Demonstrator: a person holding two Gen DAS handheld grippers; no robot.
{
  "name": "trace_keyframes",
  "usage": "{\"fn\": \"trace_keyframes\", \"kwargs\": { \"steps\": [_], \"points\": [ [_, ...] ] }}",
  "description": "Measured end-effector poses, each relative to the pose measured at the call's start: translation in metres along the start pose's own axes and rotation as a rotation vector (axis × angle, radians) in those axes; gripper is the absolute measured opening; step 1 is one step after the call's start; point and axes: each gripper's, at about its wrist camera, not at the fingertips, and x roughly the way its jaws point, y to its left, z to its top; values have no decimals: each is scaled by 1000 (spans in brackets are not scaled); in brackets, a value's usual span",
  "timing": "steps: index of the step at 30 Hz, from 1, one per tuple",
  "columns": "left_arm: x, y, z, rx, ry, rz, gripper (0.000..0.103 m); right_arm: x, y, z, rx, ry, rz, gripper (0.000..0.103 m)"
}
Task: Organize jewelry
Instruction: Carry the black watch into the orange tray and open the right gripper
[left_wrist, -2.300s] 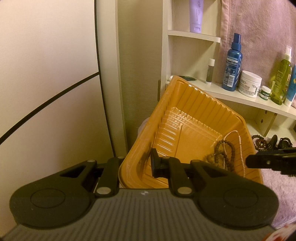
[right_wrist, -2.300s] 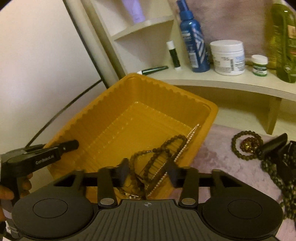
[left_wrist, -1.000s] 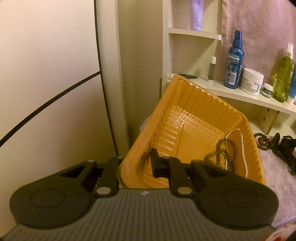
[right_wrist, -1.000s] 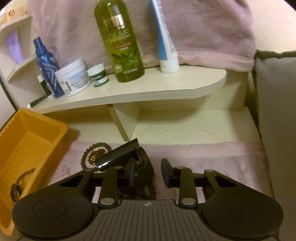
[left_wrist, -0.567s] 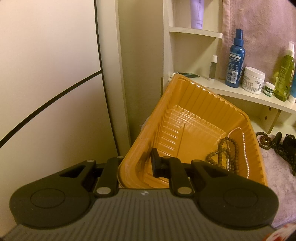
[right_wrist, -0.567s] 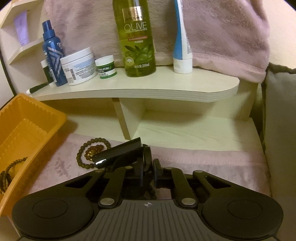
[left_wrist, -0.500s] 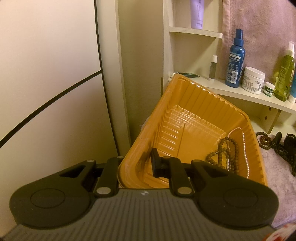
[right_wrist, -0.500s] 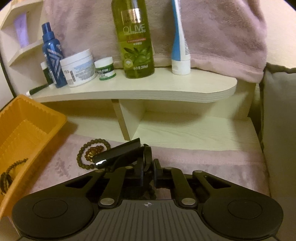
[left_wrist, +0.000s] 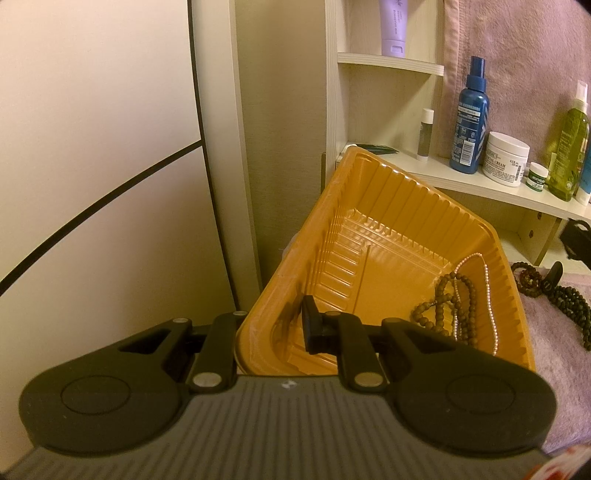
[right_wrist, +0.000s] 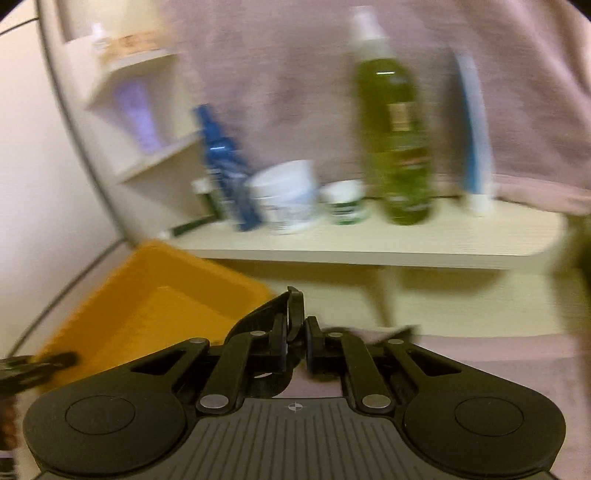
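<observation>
The left gripper (left_wrist: 271, 328) is clamped on the near rim of the orange tray (left_wrist: 373, 206), one finger outside the wall and the other inside, and the tray sits tipped, its far corner raised against the shelf unit and its long axis running away from the camera toward the upper left. In the tray's low right corner lie a dark bead string (left_wrist: 447, 302) and a thin pearl strand (left_wrist: 487, 295), the strand stretched lengthwise along the right wall, the beads looped beside and across it. Just past the tray's right rim, on a pink towel (left_wrist: 554, 354), more dark beads (left_wrist: 570, 302) trail toward the lower right, with a smaller brown bead coil (left_wrist: 528, 277) and a black clip (left_wrist: 552, 277) between them and the tray. The right gripper (right_wrist: 295, 343) is nearly closed on a black clip-like piece (right_wrist: 273, 310) that points up and away between its fingers; the view is badly blurred, so whether beads hang from it cannot be told. Behind, a pale wooden shelf (left_wrist: 491, 188) carries a blue spray bottle (left_wrist: 469, 122), a white cream jar (left_wrist: 506, 158), a small green-labelled pot (left_wrist: 537, 177) and a green bottle (left_wrist: 570, 147), with pink cloth hanging behind them. A lilac tube (left_wrist: 393, 26) stands on a higher shelf. A cream wall with a dark curved line fills the left.
</observation>
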Motion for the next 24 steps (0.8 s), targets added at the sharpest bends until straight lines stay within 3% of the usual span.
{"fn": "trace_keyframes", "kwargs": {
  "steps": [4,11,18,24],
  "points": [
    [0,0,-1,1,0,-1,15,17,33,-4,-12,39,113,9],
    [0,0,-1,0,0,0,15,59,77,-19,-85,127,198,9],
    [0,0,-2,0,1,1,15,89,96,-38,-183,216,194,10],
    [0,0,-3,2,3,3,15,92,97,-46,-196,238,176,14]
  ]
}}
